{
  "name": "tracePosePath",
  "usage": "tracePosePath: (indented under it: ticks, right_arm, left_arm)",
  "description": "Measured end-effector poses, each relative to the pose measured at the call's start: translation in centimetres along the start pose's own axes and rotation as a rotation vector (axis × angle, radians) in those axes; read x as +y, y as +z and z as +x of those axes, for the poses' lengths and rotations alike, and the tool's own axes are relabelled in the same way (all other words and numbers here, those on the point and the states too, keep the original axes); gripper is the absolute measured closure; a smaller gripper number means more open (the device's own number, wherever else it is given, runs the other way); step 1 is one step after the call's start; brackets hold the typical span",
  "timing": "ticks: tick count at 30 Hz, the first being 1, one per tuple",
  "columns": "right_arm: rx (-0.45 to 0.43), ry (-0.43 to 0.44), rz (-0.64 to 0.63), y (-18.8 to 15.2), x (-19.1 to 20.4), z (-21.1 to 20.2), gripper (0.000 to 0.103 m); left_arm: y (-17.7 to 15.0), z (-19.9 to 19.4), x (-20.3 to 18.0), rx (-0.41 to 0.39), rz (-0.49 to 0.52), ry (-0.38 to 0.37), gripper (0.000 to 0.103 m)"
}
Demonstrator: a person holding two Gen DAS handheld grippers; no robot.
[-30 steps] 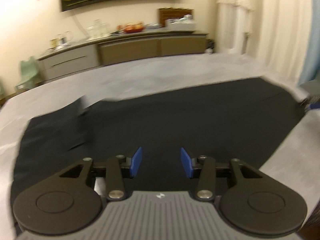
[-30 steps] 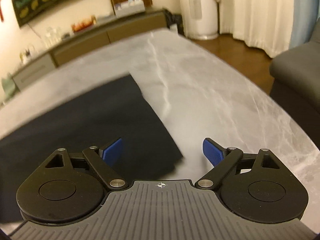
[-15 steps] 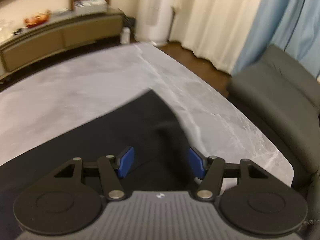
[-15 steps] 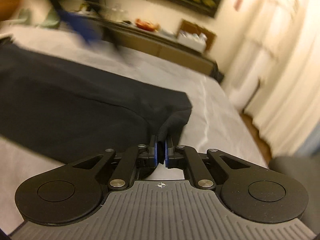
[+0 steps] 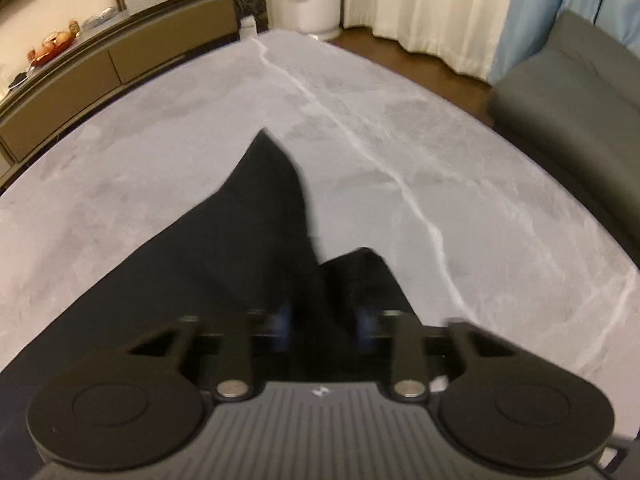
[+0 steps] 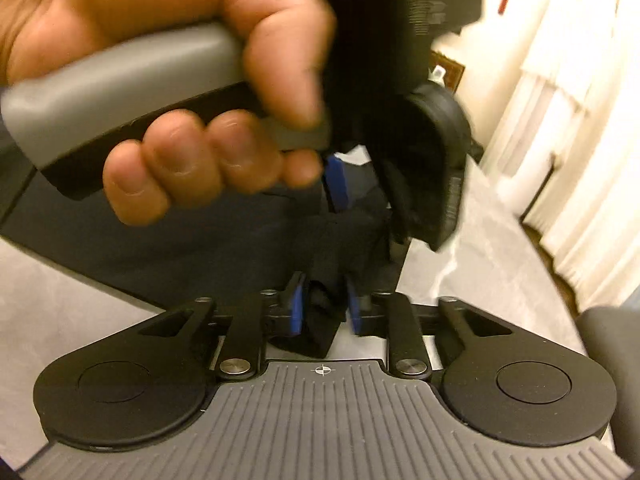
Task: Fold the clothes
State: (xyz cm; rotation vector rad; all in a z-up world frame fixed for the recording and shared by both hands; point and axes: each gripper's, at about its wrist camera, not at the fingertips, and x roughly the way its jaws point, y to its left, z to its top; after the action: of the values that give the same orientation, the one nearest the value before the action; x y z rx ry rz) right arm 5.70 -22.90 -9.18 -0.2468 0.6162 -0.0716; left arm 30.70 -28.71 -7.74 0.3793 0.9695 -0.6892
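Left wrist view: the sideboard point(image 5: 116, 60) runs along the far left wall, and the grey marbled surface point(image 5: 460, 152) fills the middle. A second ago this camera looked across a broad flat spread of the black garment point(image 5: 256, 240); now it sits over one corner of it, which rises in a peak toward the far side with a second small fold just right of it. The left gripper point(image 5: 324, 322) has the cloth between its blue pads, and its jaws are closing from a wider gap (the pads are blurred, so I cannot tell whether they already press on the fabric). Further right lie the curtains point(image 5: 420, 12) and a dark sofa point(image 5: 572, 92).

Right wrist view: the person's hand point(image 6: 168, 92), wrapped round the other tool's grey handle, now crowds the near left, where half a second ago only cloth and room showed. The two tools have come together at the same corner. Below, the right gripper point(image 6: 325, 309) was clamped tight on a fold of the garment; its jaws are opening now, narrow, with bunched black cloth between them and touching the left pad.

My reading is a handover: the corner is passing from right to left, freeing the right hand to take another edge for the fold.
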Motion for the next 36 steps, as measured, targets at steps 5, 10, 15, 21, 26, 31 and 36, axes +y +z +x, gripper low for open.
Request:
tracePosePath:
  ticks: [5,10,15,21,26,31,36]
  right_arm:
    - [0.004,0.071,0.047,0.1,-0.2,0.8,0.074]
    - [0.017,0.158,0.123,0.3,-0.7,1.6,0.072]
    - [0.004,0.196,0.125,0.4,-0.3,2.4,0.073]
    - [0.008,0.204,0.089,0.8,0.9,2.4,0.074]
    - [0.061,0.442,0.027,1.2,-0.4,0.9,0.062]
    - [-0.001,0.529,0.005,0.0,-4.8,-3.0,0.053]
    - [0.005,0.495,0.081,-1.2,-9.3,-2.9,0.055]
  left_arm:
    - [1.4,-4.3,3.8,-0.104,-0.146,-0.064,0.079]
    - [0.1,-4.9,5.4,-0.081,-0.137,0.045,0.079]
    - [-1.9,-6.0,3.2,-0.106,-0.105,-0.154,0.039]
    - [-2.6,-5.6,-2.3,-0.097,0.071,-0.201,0.03]
    - [-3.7,-4.0,-4.9,-0.082,0.213,-0.173,0.03]
    - [-6.1,-3.2,-8.5,-0.089,0.419,-0.093,0.025]
    - [-5.8,-1.6,-8.5,-0.096,0.353,-0.089,0.062]
